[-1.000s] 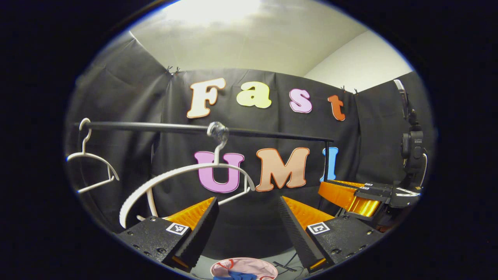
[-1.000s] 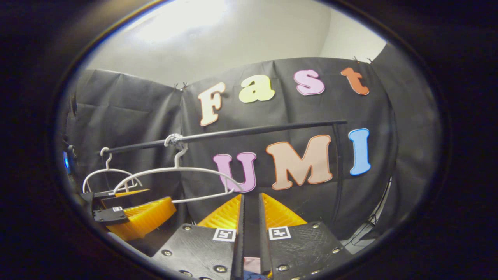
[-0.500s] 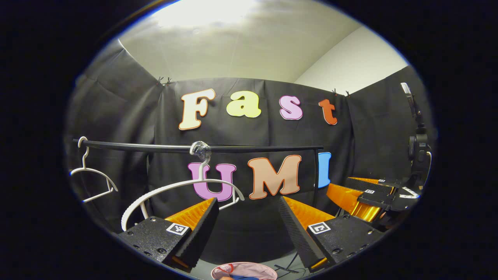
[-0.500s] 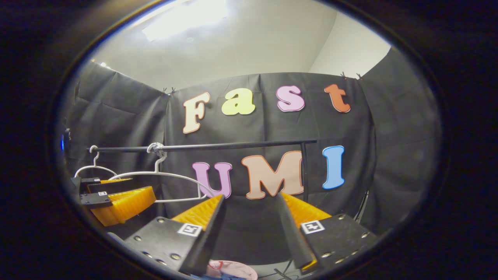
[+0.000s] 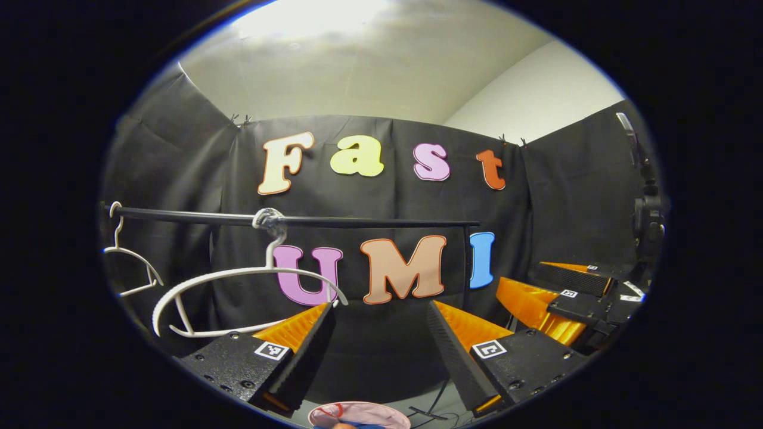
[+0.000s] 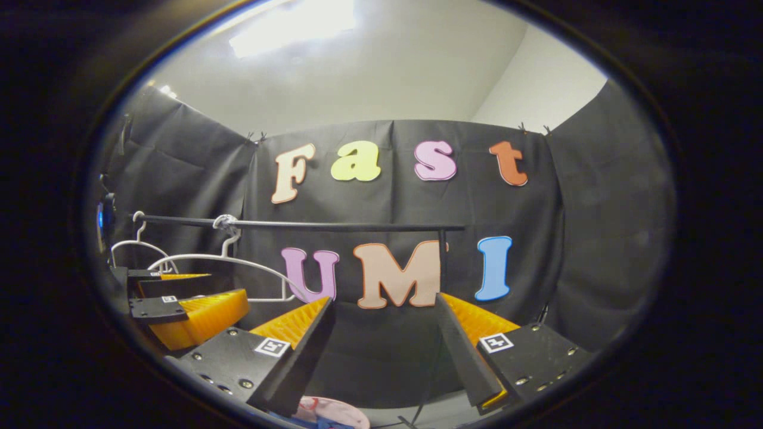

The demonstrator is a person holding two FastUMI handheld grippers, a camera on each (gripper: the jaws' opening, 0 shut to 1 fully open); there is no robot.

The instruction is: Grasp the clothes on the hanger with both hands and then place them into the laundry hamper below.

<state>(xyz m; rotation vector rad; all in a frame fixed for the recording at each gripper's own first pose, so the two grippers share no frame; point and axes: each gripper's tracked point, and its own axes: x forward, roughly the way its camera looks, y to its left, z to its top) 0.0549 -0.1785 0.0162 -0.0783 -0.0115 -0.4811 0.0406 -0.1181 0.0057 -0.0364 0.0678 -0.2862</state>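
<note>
Both the left gripper (image 5: pixel 381 325) and right gripper (image 6: pixel 384 319) stand wide open and empty before the bare hanger (image 5: pixel 238 280) on the rail (image 5: pixel 357 221), clothes (image 5: pixel 343 425) lying in the hamper (image 5: pixel 357 414) below, so the drop looks done, next likely withdrawal.

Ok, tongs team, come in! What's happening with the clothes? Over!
Both tongs open, left, right, holding nothing. Hangers on the rail bare. Something blue in the pink hamper below. Nothing in the way.
</note>
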